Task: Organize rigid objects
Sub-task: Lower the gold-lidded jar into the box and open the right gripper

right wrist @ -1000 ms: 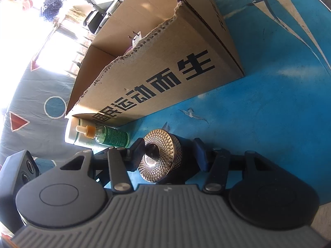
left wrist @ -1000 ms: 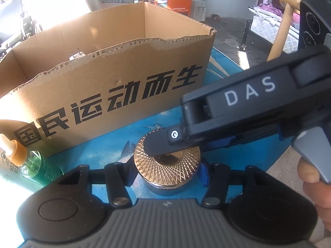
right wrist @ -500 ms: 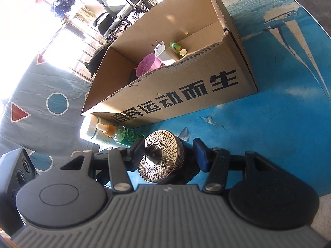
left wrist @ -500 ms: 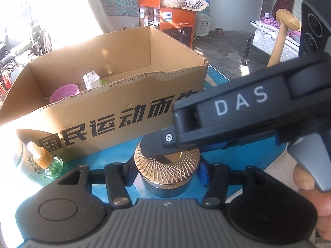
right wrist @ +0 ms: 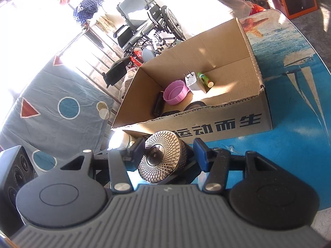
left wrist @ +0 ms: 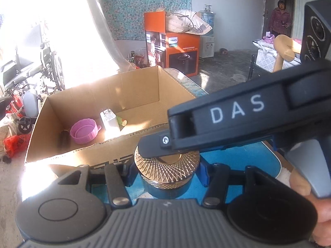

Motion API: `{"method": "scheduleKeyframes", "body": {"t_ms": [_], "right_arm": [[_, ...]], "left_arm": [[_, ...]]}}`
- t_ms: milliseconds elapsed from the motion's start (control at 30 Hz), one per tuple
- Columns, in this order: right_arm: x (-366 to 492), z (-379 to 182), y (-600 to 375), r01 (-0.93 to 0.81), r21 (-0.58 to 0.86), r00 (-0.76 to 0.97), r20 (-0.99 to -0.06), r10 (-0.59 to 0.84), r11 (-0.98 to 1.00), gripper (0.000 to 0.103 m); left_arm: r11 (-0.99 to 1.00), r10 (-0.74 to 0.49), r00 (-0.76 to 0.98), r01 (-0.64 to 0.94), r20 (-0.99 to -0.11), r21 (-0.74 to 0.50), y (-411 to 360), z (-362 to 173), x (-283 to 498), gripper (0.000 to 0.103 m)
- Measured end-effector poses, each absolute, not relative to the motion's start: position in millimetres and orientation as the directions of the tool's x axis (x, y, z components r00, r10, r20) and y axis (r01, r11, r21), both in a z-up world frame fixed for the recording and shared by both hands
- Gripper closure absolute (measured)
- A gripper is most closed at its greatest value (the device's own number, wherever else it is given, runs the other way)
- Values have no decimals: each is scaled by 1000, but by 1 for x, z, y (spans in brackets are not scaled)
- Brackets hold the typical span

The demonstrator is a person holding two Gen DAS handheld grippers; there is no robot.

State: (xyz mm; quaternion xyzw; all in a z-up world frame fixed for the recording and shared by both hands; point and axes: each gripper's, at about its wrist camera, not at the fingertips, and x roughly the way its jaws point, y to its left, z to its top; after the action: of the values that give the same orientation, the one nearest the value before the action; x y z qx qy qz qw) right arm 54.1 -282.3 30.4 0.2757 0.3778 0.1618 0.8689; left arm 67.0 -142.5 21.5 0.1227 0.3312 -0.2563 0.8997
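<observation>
A sunlit room with a wheelchair (right wrist: pixel 144 18) by the bright window and an orange appliance carton (left wrist: pixel 178 47) against the far wall surrounds a worktop (right wrist: pixel 293 124) covered in a blue sea-and-sailboat print. On it stands an open cardboard box (right wrist: pixel 206 124) with black Chinese lettering on its near wall. Inside the box lie a pink round lid (right wrist: pixel 175 93), a white plug adapter (right wrist: pixel 192 80), a small green tube (right wrist: pixel 204 79) and a dark object against the left wall that is too shadowed to identify. Held in front of the near wall of the box is a round jar with a gold, diamond-patterned lid (left wrist: pixel 166 165), carried between both tools. The left tool (left wrist: pixel 165 171) has its blue-padded fingers pressed against the sides of the jar, clamped on it. The right tool (right wrist: pixel 167 150) comes in from the right of the left wrist view, its black body marked "DAS", and one finger lies across the top of the lid; in its own view the jar sits tilted, lid toward the camera, between its fingers. The left one touches the lid's edge, but whether the right one touches the jar body cannot be told.
</observation>
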Motion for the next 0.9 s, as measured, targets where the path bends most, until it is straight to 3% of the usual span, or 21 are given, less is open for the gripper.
{"method": "scheduleKeyframes", "body": {"t_ms": [467, 900], "right_arm": [[84, 76, -299, -117, 571, 699, -535, 475, 813, 51], [189, 77, -317, -95, 503, 623, -643, 445, 859, 50]], "left_arm": [[840, -406, 668, 542, -623, 34, -162, 57, 100, 46], [866, -418, 572, 486, -706, -119, -185, 46, 204, 46]]}}
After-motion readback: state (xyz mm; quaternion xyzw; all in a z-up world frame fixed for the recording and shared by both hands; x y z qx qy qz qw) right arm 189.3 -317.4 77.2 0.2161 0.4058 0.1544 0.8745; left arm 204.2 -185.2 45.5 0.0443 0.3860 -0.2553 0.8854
